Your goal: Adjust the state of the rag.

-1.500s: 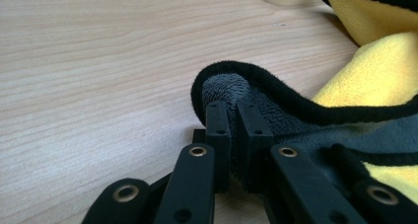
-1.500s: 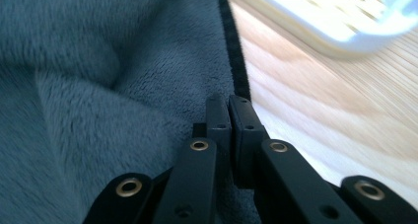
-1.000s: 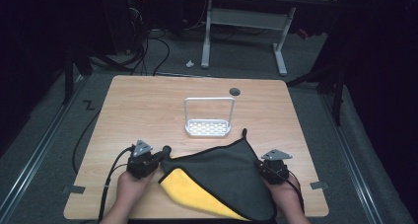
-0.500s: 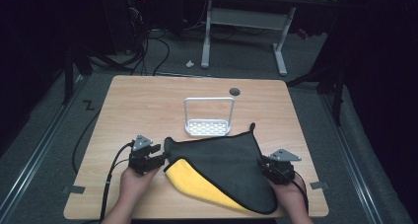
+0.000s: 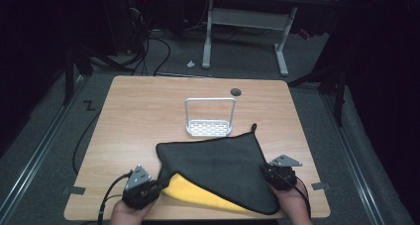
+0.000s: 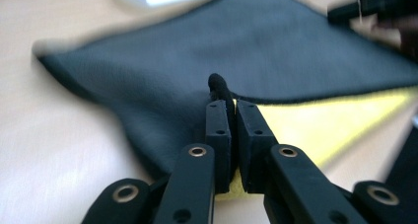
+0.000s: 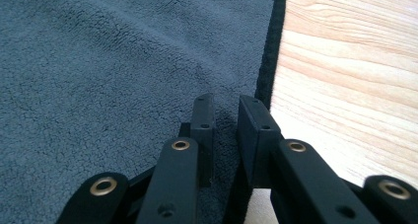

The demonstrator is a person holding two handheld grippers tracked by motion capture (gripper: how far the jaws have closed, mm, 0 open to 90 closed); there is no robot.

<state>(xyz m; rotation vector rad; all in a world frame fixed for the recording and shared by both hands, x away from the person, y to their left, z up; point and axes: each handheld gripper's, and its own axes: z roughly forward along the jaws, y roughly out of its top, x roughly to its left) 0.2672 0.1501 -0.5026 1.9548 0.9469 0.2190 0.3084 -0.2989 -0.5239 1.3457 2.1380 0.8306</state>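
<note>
Since the earlier frames the left tongs (image 5: 159, 184) had dragged the cloth's (image 5: 223, 165) edge toward seven o'clock and had just closed, clamping it. The right tongs (image 5: 267, 173) had just been closing on its five-o'clock hem. The fold, on the tabletop (image 5: 148, 111), seemed underway; next, carry the edge across.

Dark cloth (image 5: 220, 165), yellow underside, folded
</note>
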